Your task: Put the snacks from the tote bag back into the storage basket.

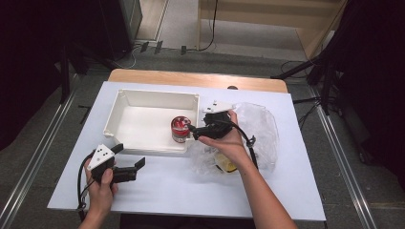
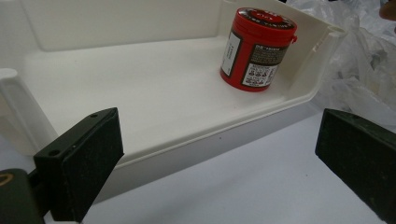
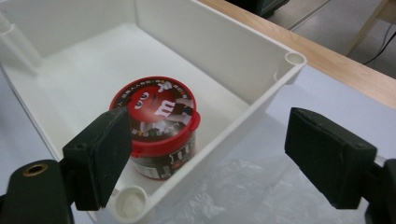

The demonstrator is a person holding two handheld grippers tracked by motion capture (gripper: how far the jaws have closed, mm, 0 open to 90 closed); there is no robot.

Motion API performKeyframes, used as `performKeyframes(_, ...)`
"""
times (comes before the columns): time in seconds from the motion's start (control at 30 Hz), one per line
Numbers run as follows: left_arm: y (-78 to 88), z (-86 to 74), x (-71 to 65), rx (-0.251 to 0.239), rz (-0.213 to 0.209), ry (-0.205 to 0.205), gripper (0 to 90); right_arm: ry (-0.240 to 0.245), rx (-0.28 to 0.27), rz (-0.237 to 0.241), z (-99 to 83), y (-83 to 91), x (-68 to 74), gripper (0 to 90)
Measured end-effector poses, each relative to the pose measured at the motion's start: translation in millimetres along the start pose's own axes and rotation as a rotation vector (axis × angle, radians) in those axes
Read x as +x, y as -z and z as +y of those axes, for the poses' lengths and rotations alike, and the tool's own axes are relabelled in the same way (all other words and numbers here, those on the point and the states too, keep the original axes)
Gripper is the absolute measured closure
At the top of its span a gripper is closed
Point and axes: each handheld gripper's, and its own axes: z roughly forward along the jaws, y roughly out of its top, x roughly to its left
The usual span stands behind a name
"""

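Note:
A red lidded jar [image 1: 180,130] stands upright in the right front corner of a white plastic bin [image 1: 143,98]. My right gripper [image 1: 198,123] hovers just right of that corner, open, its jaws pointing at the jar. In the right gripper view the jar [image 3: 159,123] sits below and between the spread jaws of the right gripper [image 3: 215,156], with nothing held. My left gripper [image 1: 129,156] rests low by the bin's front left, open and empty. In the left gripper view, the left gripper [image 2: 219,158] faces the bin's front wall [image 2: 187,144], with the jar [image 2: 259,49] beyond it.
A crumpled clear plastic bag [image 1: 260,129] lies right of the bin, with something yellow [image 1: 228,166] under it by my right wrist. A white sheet [image 1: 191,191] covers the wooden table [image 1: 191,78]. Cables and dark stands surround the table on the floor.

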Motion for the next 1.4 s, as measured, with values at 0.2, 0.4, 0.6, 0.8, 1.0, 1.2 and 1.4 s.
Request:
performKeyframes(0.2,-0.7,-0.3,-0.6,0.0,0.0,0.005,1.1,-0.022,-0.022,-0.019,-3.7,12.1,-10.4,15.8)
performKeyframes(0.4,-1.1,-0.4,-0.6,0.001,0.002,0.005,1.1,-0.039,-0.041,-0.033,-7.7,24.1,-19.3,15.8)
performKeyframes(0.6,-1.9,-0.4,-0.6,0.001,0.003,0.006,1.1,-0.058,-0.057,-0.051,-13.3,35.3,-29.4,15.8)
performKeyframes(0.8,-3.3,-0.2,-1.4,0.003,0.0,0.004,1.1,-0.086,-0.065,-0.069,-21.6,46.0,-39.6,15.8)
performKeyframes(1.0,-5.7,1.2,-2.5,0.0,-0.005,0.0,1.1,-0.107,-0.071,-0.086,-31.6,55.7,-49.0,15.8)
performKeyframes(1.2,-10.4,3.3,-3.6,0.0,-0.011,-0.008,1.1,-0.121,-0.086,-0.108,-43.5,67.4,-56.1,15.8)
performKeyframes(1.4,-14.2,5.4,-3.9,-0.003,-0.017,-0.008,1.1,-0.149,-0.094,-0.133,-58.3,81.0,-65.5,16.1)
